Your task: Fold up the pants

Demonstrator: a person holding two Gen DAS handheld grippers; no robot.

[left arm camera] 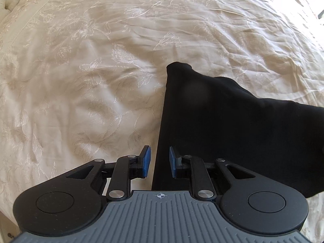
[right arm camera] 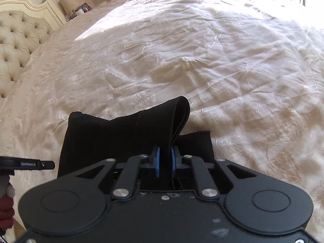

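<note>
On the embroidered cream bedspread (right arm camera: 222, 50), right hand-held gripper (right arm camera: 165, 162) clamps matte black pants (right arm camera: 113, 133).

Both wrist cameras look steeply down, close over the pants (left arm camera: 222, 125) on the bedspread (left arm camera: 81, 81).

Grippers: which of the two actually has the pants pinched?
The right gripper: a raised fold of the black pants runs between its blue pads, clamped. The left gripper has a visible gap, straddling the pants' edge without pinching it.

Bedroom — tufted headboard (right arm camera: 18, 38), bedspread (right arm camera: 182, 50).
</note>
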